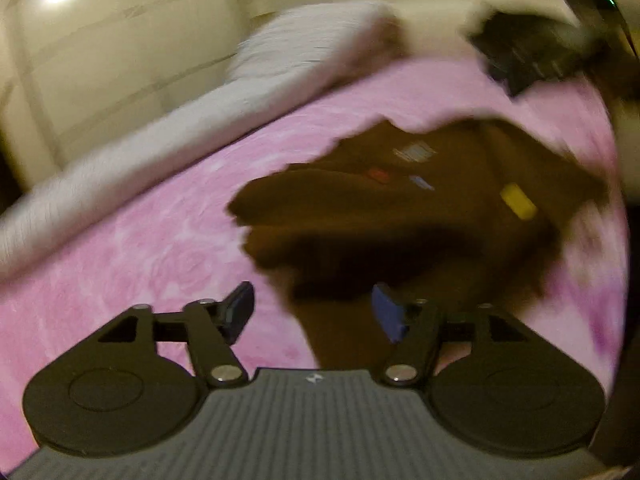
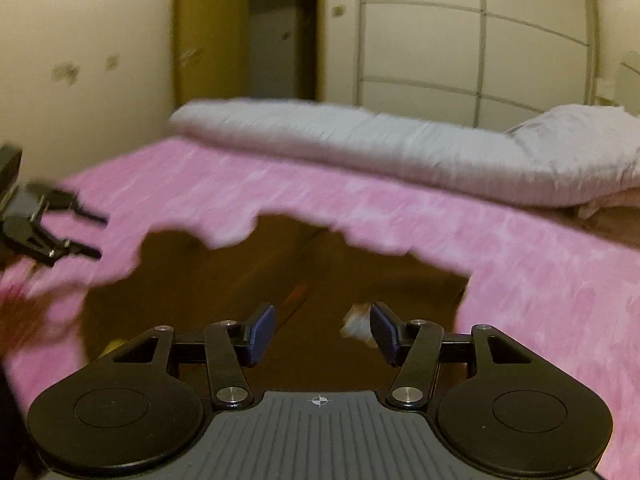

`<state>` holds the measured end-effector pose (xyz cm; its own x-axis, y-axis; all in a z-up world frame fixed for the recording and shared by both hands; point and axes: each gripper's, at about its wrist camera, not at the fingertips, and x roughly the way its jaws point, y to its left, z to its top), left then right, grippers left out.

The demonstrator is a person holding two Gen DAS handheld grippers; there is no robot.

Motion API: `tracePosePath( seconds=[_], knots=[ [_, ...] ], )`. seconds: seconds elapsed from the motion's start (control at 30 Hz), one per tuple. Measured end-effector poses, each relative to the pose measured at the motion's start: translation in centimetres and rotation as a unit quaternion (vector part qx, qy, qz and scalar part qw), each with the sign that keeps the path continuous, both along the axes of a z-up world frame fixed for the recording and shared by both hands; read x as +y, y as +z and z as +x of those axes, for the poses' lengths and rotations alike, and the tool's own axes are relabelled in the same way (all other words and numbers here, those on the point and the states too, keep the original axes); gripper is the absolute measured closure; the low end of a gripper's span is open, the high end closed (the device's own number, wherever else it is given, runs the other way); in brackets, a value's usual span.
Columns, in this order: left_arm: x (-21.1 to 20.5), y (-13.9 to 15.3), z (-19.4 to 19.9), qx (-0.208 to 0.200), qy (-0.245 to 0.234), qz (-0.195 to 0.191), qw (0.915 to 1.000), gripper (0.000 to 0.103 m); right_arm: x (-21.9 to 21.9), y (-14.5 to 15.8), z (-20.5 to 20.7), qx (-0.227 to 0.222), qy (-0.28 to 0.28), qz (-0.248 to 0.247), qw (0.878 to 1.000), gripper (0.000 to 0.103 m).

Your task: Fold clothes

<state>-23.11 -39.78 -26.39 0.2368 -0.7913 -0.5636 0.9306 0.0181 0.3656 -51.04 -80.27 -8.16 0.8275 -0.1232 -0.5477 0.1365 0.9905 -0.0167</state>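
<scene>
A dark brown garment (image 1: pixel 380 220) lies crumpled on the pink bedspread (image 1: pixel 140 248), with small red, blue and yellow patches on it. My left gripper (image 1: pixel 314 312) is open and empty, low over the garment's near edge. My right gripper (image 2: pixel 322 332) is open and empty above the same brown garment (image 2: pixel 248 272), with a small white tag (image 2: pixel 356 322) beside its right finger. The right gripper shows blurred at the top right of the left wrist view (image 1: pixel 528 56). The left gripper shows at the left edge of the right wrist view (image 2: pixel 68 228).
A rolled grey duvet (image 2: pixel 360 140) and a pillow (image 2: pixel 580 136) lie along the far side of the pink bedspread (image 2: pixel 540 264). A cream wardrobe (image 2: pixel 460 40) and an open doorway (image 2: pixel 280 32) stand behind. Both views are motion-blurred.
</scene>
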Motion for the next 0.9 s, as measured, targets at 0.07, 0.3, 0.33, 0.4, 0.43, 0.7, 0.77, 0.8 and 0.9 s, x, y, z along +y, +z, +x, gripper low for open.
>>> tracePosePath(
  seconds=[0.07, 0.3, 0.33, 0.4, 0.43, 0.7, 0.77, 0.8, 0.9],
  knots=[
    [0.4, -1.5, -2.4, -0.045, -0.017, 0.028, 0.9985, 0.038, 3.2, -1.1, -2.3, 0.031, 0.012, -0.026, 0.999, 0.046],
    [-1.2, -6.3, -7.5, -0.170, -0.047, 0.059, 0.9825, 0.042, 10.8, -5.2, -7.2, 0.090, 0.012, -0.069, 0.994, 0.043],
    [-1.7, -6.6, -7.7, -0.182, -0.041, 0.052, 0.9811, 0.043, 11.6, -5.8, -7.5, 0.093, 0.010, -0.069, 0.993, 0.042],
    [-2.9, -7.2, -7.7, -0.198, -0.021, 0.052, 0.9786, 0.062, 12.9, -6.8, -7.3, 0.087, 0.001, -0.074, 0.993, 0.034],
    [-3.6, -7.5, -7.6, -0.204, -0.008, 0.057, 0.9773, 0.086, 13.4, -7.4, -7.1, 0.083, -0.005, -0.077, 0.994, 0.032],
    [-3.6, -1.7, -5.9, -0.141, 0.032, 0.020, 0.9892, 0.097, 18.7, -11.6, -1.3, 0.082, 0.042, -0.237, 0.967, 0.028],
    [-3.0, 0.4, -6.0, -0.137, 0.032, 0.010, 0.9900, 0.097, 19.3, -12.3, -0.6, 0.083, 0.048, -0.294, 0.951, 0.028],
    [-2.6, 1.4, -6.1, -0.137, 0.031, 0.005, 0.9901, 0.097, 19.3, -12.6, -0.5, 0.086, 0.050, -0.314, 0.944, 0.029],
    [-1.5, 3.5, -7.1, -0.156, 0.026, -0.005, 0.9873, 0.097, 18.6, -13.7, -0.7, 0.099, 0.046, -0.379, 0.919, 0.030]
  ],
)
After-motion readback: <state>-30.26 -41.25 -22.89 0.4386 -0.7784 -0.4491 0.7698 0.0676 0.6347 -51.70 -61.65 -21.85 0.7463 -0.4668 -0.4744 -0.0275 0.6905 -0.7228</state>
